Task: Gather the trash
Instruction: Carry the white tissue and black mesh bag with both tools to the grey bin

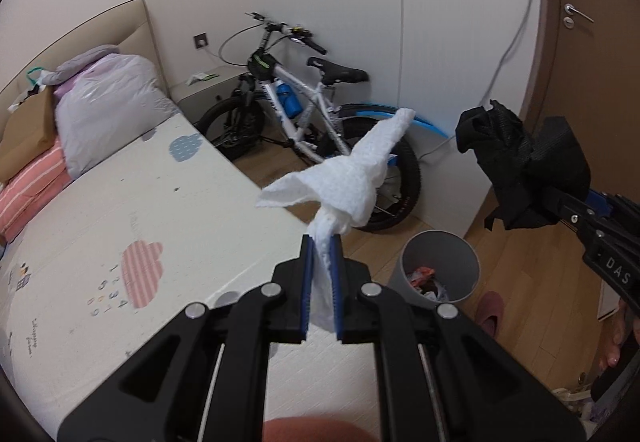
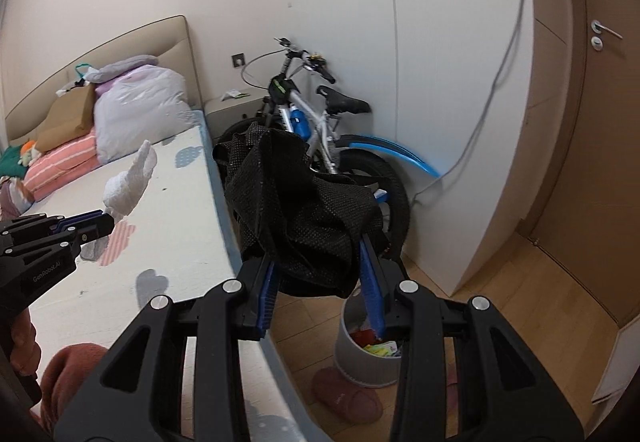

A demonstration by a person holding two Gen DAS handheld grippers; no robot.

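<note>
Bed (image 1: 168,201) with printed mat, striped pillow (image 1: 32,185), plastic bag (image 1: 108,109); wood floor (image 1: 520,270), bin (image 1: 440,266), slipper (image 1: 490,308).

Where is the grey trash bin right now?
In both wrist views the grey trash bin stands on the wooden floor beside the bed, in front of the bicycle.

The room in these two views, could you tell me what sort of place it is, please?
Most likely a bedroom at home: a bed with a padded headboard and pillows, a bedside cabinet, and a bicycle parked against the wall.
</note>
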